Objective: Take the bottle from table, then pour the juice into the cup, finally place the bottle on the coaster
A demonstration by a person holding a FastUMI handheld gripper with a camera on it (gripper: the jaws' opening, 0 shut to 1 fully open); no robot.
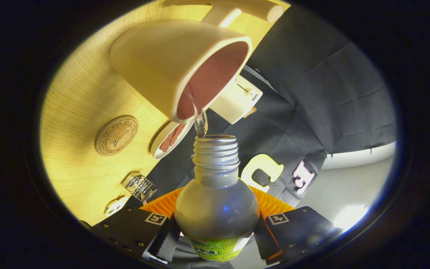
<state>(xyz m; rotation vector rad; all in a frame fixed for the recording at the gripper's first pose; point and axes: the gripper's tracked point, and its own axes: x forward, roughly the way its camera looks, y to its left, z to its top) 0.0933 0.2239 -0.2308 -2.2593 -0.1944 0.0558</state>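
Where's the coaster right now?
In the gripper view, the round cork coaster lies bare on the wooden table, beside the cup, beyond the gripper shut on the bottle.

Not much I can actually read from here. The round cork coaster [116,135], around 10 o'clock from the bottle [217,194], has stamped ring lettering with "MON" legible. The bottle's green label is too cropped.

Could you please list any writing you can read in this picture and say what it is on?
Coaster: ringed lettering, too small to read.
White box: tiny print, blurred.
Bottle, clamped between the gripper fingers and pouring into the cup: label lettering cut off, unreadable.
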